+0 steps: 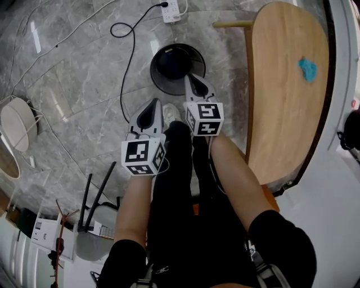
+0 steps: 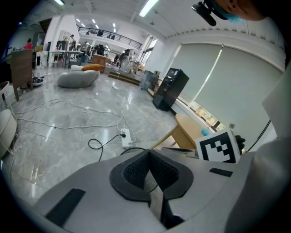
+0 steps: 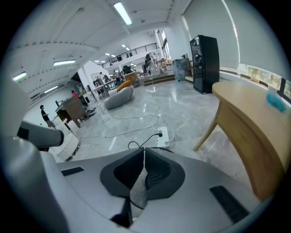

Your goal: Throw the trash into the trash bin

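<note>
1. Right gripper (image 3: 144, 151): the jaws are seen pressed together, pad against pad, with nothing held between them. In the head view its tip is placed over the near rim of the trash bin (image 1: 153, 67).
2. Left gripper (image 2: 148, 154): the jaws are likewise closed and empty. It is held beside the right one, short of the bin.
3. Trash bin: a round black bin is stood on the grey floor (image 1: 73, 84), just beside the wooden table (image 1: 281, 124).
4. Blue trash (image 1: 307, 69): one crumpled blue piece is seen lying on the table top, towards its far side, well apart from both grippers.
5. Progress, as judged: the task is not finished, since that piece is neither gripped nor binned. A reach to the table, a grasp, a carry and a release over the bin are left.
6. Hard to make out: the bin's inside is dark and partly covered by the right gripper, so its contents cannot be told.
7. A power strip (image 1: 170, 11) and its cable (image 1: 127, 73) are noted beyond the bin.
</note>
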`<control>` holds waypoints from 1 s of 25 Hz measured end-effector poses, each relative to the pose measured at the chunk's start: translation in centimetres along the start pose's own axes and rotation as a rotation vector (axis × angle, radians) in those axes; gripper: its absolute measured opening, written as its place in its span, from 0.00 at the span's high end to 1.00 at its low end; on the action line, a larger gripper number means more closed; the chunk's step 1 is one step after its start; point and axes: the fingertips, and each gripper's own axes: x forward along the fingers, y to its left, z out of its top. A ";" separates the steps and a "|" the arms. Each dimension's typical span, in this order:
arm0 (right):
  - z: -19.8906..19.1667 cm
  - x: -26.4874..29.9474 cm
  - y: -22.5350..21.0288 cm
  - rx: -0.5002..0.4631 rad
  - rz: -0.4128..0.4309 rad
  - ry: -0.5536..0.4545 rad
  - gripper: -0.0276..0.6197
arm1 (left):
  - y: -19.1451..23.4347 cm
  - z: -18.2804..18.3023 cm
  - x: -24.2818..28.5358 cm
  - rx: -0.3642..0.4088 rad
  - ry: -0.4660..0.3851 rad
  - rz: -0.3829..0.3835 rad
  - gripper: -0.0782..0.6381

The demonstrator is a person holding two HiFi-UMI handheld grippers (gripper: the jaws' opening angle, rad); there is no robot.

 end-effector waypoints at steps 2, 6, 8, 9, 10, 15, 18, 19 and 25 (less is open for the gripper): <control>1.4 -1.6 -0.3 -0.020 -0.012 -0.052 0.94 | -1.0 0.5 0.2 0.013 -0.008 -0.005 0.88; 4.9 -5.7 -1.8 -0.033 -0.035 -0.168 0.94 | -3.5 2.0 0.9 0.044 -0.040 -0.010 0.87; 6.5 -8.4 -3.0 -0.036 -0.048 -0.226 0.94 | -5.3 2.6 1.3 0.064 -0.052 -0.023 0.88; 7.3 -9.7 -3.8 -0.038 -0.059 -0.254 0.94 | -6.4 2.9 1.5 0.076 -0.057 -0.033 0.88; 8.0 -11.1 -4.7 -0.039 -0.073 -0.282 0.94 | -7.5 3.2 1.8 0.087 -0.064 -0.043 0.88; 10.6 -18.5 -10.1 -0.033 -0.146 -0.397 0.94 | -13.7 4.9 2.5 0.138 -0.098 -0.084 0.87; 11.6 -23.2 -13.7 -0.032 -0.206 -0.445 0.94 | -18.1 5.9 2.7 0.173 -0.113 -0.114 0.88; 11.7 -24.6 -14.9 -0.019 -0.227 -0.456 0.94 | -19.5 6.2 2.8 0.184 -0.115 -0.124 0.88; 11.0 -30.3 -22.4 0.050 -0.348 -0.477 0.94 | -26.4 6.1 5.2 0.246 -0.091 -0.164 0.87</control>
